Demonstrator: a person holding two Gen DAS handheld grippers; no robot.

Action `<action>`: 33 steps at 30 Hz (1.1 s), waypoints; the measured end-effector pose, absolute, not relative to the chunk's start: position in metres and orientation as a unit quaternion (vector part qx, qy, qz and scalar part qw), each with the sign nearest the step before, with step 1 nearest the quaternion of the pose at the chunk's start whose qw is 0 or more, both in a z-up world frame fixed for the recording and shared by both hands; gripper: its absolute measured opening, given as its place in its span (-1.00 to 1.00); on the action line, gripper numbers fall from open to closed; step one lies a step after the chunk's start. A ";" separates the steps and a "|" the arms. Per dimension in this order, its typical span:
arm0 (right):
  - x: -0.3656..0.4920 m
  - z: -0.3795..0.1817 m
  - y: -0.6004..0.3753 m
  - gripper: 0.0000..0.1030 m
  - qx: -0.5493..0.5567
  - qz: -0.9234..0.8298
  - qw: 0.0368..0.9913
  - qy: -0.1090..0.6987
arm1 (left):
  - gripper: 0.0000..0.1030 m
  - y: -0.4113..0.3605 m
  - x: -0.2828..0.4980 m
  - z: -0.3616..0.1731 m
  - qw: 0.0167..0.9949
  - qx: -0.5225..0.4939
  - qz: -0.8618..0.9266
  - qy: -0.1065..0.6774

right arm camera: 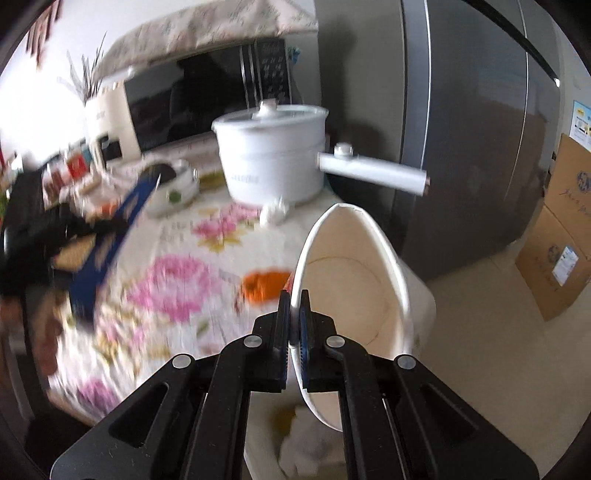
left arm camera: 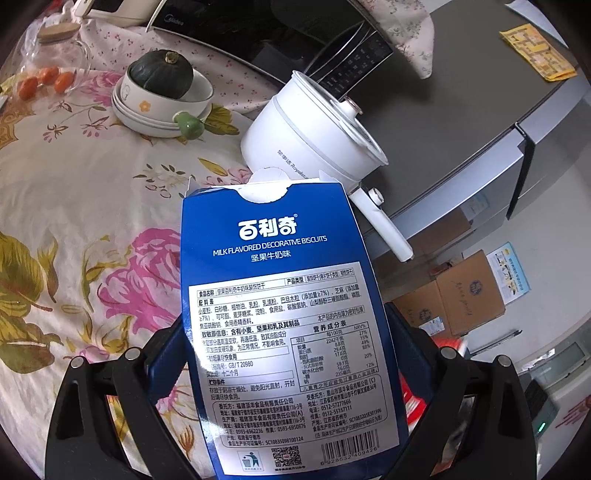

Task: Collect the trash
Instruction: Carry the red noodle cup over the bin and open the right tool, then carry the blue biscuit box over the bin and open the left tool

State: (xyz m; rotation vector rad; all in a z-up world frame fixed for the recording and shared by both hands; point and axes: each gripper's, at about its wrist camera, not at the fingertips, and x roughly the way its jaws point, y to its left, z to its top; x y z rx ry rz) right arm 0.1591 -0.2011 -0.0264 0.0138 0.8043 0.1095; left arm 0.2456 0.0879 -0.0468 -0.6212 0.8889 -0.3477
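My left gripper (left arm camera: 284,354) is shut on an opened blue biscuit box (left arm camera: 273,295) and holds it above the floral tablecloth (left arm camera: 74,192); the box also shows blurred in the right wrist view (right arm camera: 110,240). My right gripper (right arm camera: 294,306) is shut on the rim of an empty white paper cup (right arm camera: 354,280), held tilted beyond the table edge, over a white bin (right arm camera: 295,435) with crumpled paper inside. An orange wrapper (right arm camera: 264,282) lies on the table behind the cup.
A white electric pot (left arm camera: 314,136) with a long handle stands at the table's far edge. Stacked bowls with a green squash (left arm camera: 162,92), a microwave (left arm camera: 258,26), a grey fridge (left arm camera: 480,110) and cardboard boxes (left arm camera: 458,295) on the floor are around.
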 end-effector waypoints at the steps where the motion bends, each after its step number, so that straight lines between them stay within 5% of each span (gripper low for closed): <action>1: 0.154 -0.030 -0.200 -0.92 0.005 0.053 0.915 0.399 | 0.80 0.088 0.245 -0.047 0.842 -0.295 -0.166 0.421; 8: 0.133 -0.078 -0.203 -0.86 -0.014 0.035 0.873 0.486 | 0.80 0.081 0.239 -0.046 0.841 -0.286 -0.179 0.422; 12: 0.122 -0.087 -0.206 -0.14 -0.030 0.028 0.866 0.499 | 0.80 0.071 0.238 -0.047 0.839 -0.280 -0.191 0.426; 20: 0.113 -0.075 -0.241 0.17 -0.009 -0.056 0.881 0.470 | 0.80 0.040 0.237 -0.054 0.833 -0.261 -0.211 0.440; 27: 0.101 -0.055 -0.283 0.66 0.004 -0.185 0.896 0.404 | 0.80 0.004 0.236 -0.061 0.816 -0.250 -0.249 0.458; 33: 0.091 -0.045 -0.319 0.77 0.045 -0.242 0.893 0.376 | 0.80 -0.041 0.227 -0.069 0.802 -0.214 -0.287 0.478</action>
